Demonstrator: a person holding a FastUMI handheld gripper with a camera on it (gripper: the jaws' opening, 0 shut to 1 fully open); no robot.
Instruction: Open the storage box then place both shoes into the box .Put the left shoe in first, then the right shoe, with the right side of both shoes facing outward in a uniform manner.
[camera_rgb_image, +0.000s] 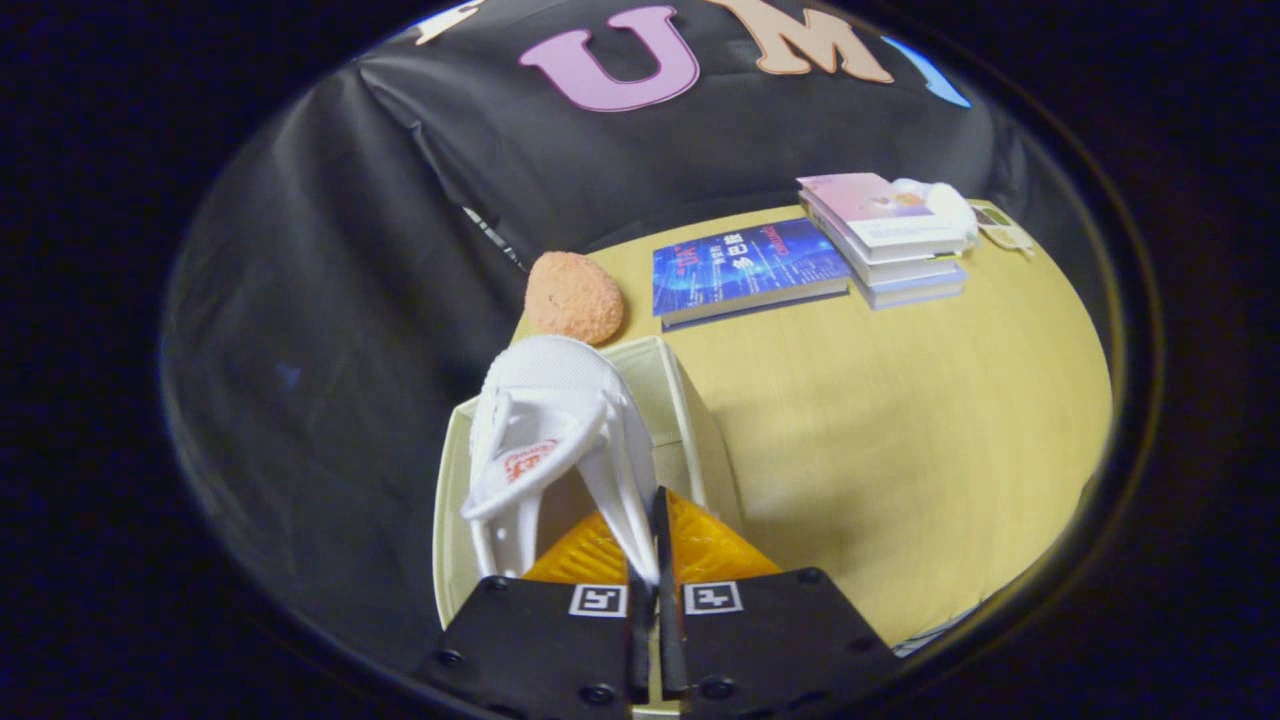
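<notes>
A white shoe (545, 425) hangs just ahead of my fingers, toe pointing away, its opening and red-printed insole facing me. My gripper (650, 545) is shut on the shoe's thin collar edge, both fingers pressed together on it. Directly beneath the shoe stands the cream storage box (690, 410), open at the top, at the near left corner of the yellow table (900, 430). The shoe hovers over the box's opening. I cannot tell whether another shoe lies inside, since the held shoe and my fingers hide the box's inside.
An orange fuzzy pad (573, 297) lies just beyond the box. Farther back rest a blue book (745, 270) and a stack of books (885, 240) with a white cloth-like object (945, 205) on top. The black booth wall (330, 300) hangs behind and left.
</notes>
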